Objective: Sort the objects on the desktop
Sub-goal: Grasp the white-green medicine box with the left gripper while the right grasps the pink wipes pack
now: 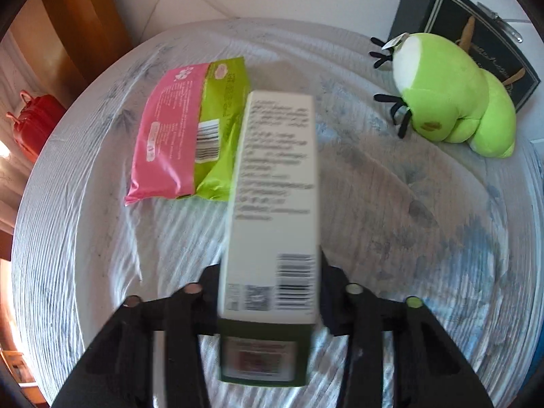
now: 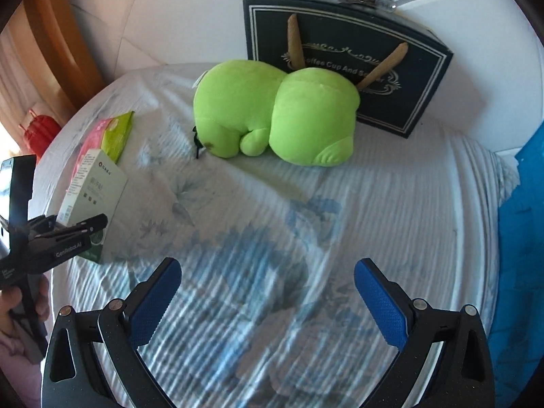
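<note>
the left tongs [image 1: 268, 292] grip a white and green carton [image 1: 272, 204] by its lower sides, its far end over the bed [image 1: 391, 204] beside a pink and green packet [image 1: 190, 136]; the right tongs [image 2: 268, 302] stand wide with nothing between the blue pads [image 2: 153, 306]; a green plush toy [image 2: 272, 112] lies against a dark gift box [image 2: 408, 68].

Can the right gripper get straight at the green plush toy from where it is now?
Probably yes. The right gripper is open and empty, and only bare striped bedsheet lies between it and the green plush toy. The left gripper, shut on the white box, is off to one side.
</note>
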Motion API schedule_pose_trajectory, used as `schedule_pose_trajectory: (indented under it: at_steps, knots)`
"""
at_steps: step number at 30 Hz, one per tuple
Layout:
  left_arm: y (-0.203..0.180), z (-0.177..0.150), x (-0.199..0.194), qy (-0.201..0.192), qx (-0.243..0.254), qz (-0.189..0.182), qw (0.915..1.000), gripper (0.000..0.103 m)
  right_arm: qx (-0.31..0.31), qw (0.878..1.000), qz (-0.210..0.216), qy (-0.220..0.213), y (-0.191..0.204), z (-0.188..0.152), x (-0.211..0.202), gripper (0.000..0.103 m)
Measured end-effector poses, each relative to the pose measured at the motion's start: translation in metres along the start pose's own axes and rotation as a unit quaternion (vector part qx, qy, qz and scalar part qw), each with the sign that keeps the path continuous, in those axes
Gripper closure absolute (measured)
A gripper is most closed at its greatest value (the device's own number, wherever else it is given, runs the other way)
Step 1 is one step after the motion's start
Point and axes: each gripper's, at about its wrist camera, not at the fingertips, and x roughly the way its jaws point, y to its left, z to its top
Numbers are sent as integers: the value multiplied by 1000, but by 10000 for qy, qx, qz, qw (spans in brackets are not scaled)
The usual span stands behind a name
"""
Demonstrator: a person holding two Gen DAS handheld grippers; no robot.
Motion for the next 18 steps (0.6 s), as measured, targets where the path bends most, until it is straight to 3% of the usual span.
schedule_pose_trajectory:
  at_steps: [4, 12, 15, 18]
  knots:
    - [23, -11, -8, -33, -194, -129, 9997, 69, -225, 9995, 154, 157, 32, 12, 19, 0]
    - [117, -23, -60, -739, -695, 83, 9948, 70, -661, 9954, 677, 180, 136, 55, 38, 2]
    - [167, -17, -52, -751, -1006, 324, 9916, 70, -904, 9925, 779, 268, 184, 69, 54, 13]
    - [214, -6, -31, -648, -1301, 426, 9885, 70, -797, 9911, 939, 495, 222, 83, 83, 14]
